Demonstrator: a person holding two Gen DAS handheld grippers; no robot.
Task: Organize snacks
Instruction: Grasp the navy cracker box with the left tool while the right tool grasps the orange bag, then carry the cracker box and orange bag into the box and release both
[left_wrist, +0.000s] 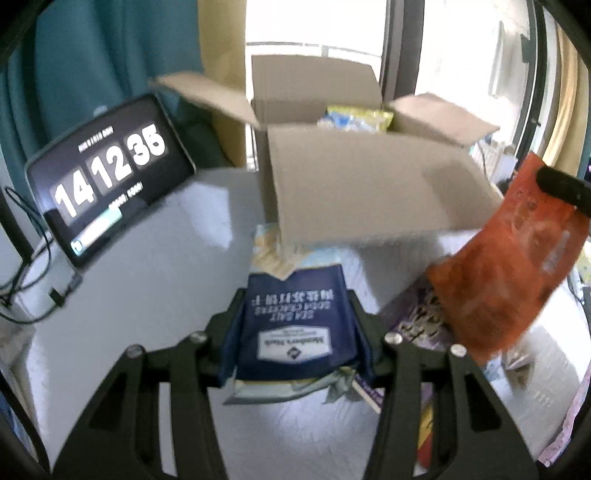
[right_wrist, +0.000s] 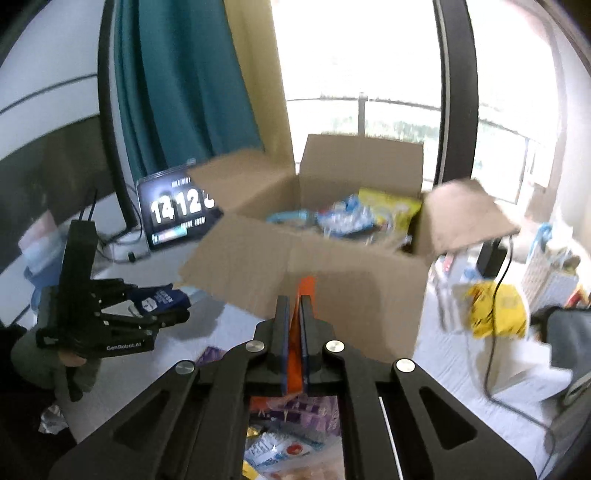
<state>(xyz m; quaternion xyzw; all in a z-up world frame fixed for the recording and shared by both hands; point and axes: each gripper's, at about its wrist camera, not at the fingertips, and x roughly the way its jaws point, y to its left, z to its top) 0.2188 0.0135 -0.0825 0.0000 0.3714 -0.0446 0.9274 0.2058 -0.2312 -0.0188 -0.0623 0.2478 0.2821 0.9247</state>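
An open cardboard box (left_wrist: 362, 184) stands on the white table (left_wrist: 147, 314), its flaps spread. Inside it lie a yellow bag (right_wrist: 391, 210) and blue-white packets (right_wrist: 343, 221). My left gripper (left_wrist: 295, 295) is shut on a navy cracker packet (left_wrist: 295, 332), held in front of the box and above the table. In the right wrist view that gripper (right_wrist: 166, 308) and its navy packet (right_wrist: 159, 301) show at the left. My right gripper (right_wrist: 294, 306) is shut on the edge of an orange snack packet (right_wrist: 306, 286). The orange packet (left_wrist: 509, 266) hangs to the right of the box.
A tablet showing a clock (left_wrist: 107, 173) leans at the back left, with cables (left_wrist: 22, 277) beside it. Several loose snack packets lie on the table below the grippers, among them a purple one (left_wrist: 421, 314). A yellow bag (right_wrist: 495, 310) sits far right. Curtains and a window stand behind.
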